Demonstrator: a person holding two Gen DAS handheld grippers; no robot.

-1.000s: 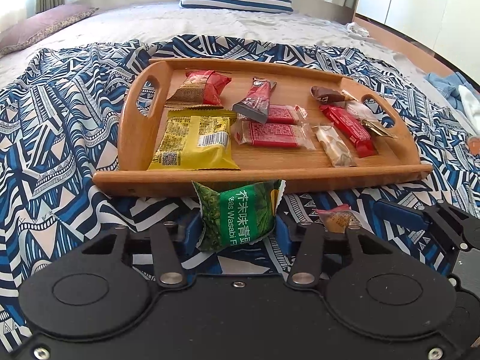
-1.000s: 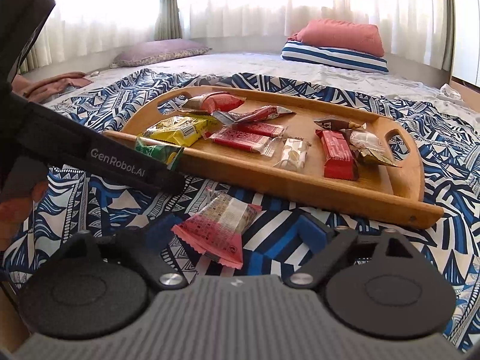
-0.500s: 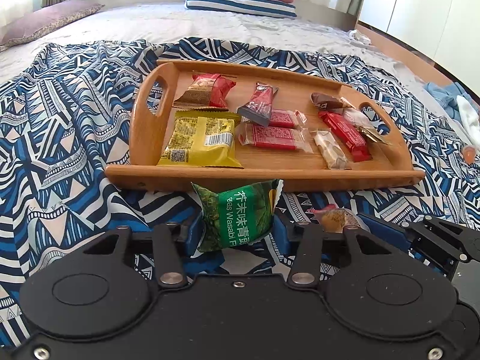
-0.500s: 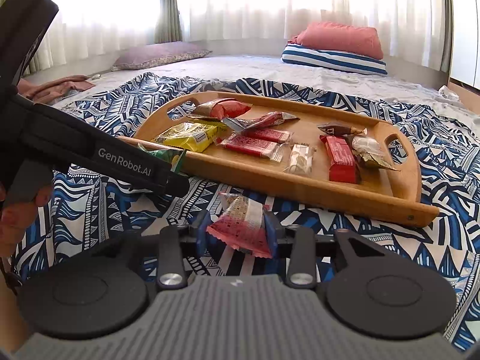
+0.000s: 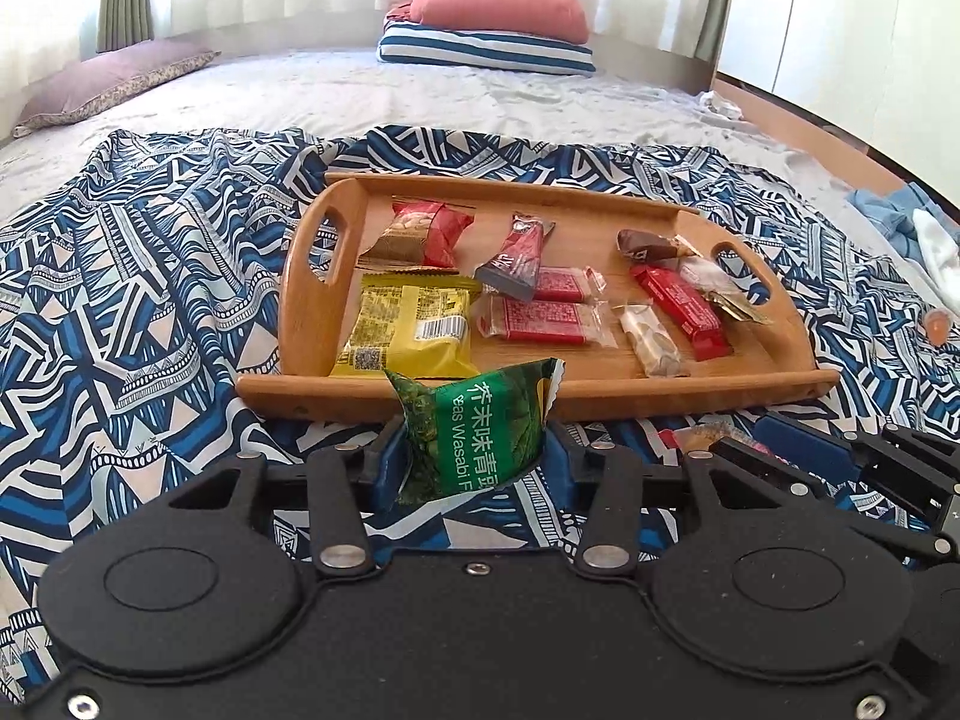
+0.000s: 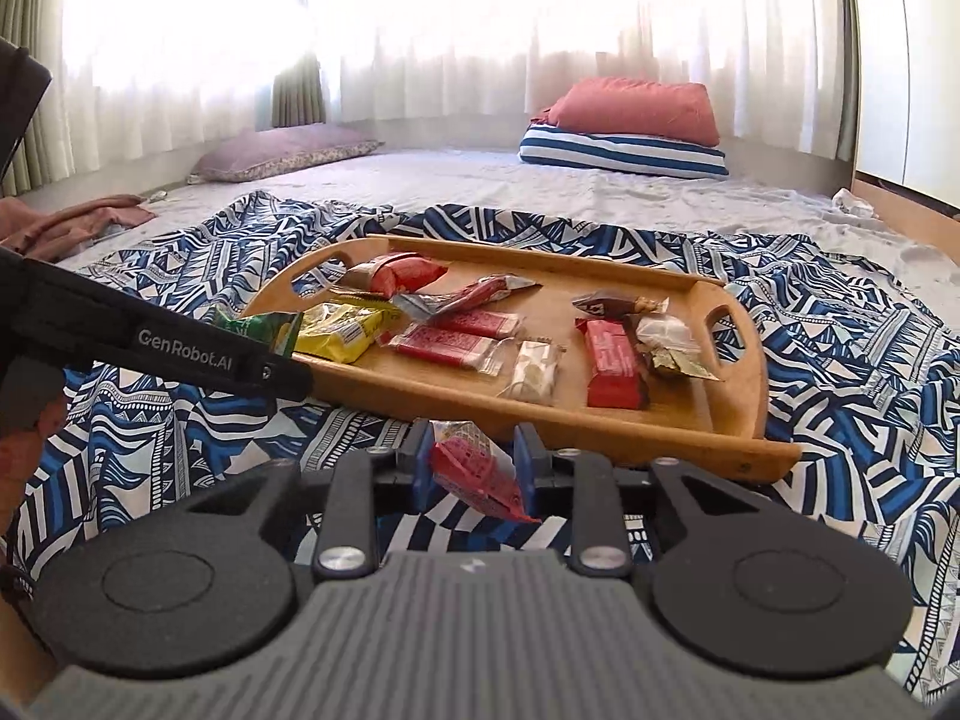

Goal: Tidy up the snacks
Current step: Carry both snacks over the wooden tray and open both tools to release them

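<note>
The left gripper grips a green wasabi pea packet between its blue pads, the jaws set moderately apart to the packet's width, and the packet stands upright just in front of the near rim of the wooden tray. The right gripper has just been closing its jaws, and its blue pads now pinch a small red and clear candy wrapper, the jaws nearly together with the wrapper squeezed between them and its lower end hanging toward the camera. That wrapper is held above the blue patterned cloth, just short of the tray's near edge. In the right wrist view the left gripper reaches in from the left with the green packet at the tray's near left corner. On the tray lie a yellow packet, a red peanut packet, flat red bars in clear wrap and a red bar. The tray sits on the cloth spread over a bed.
</note>
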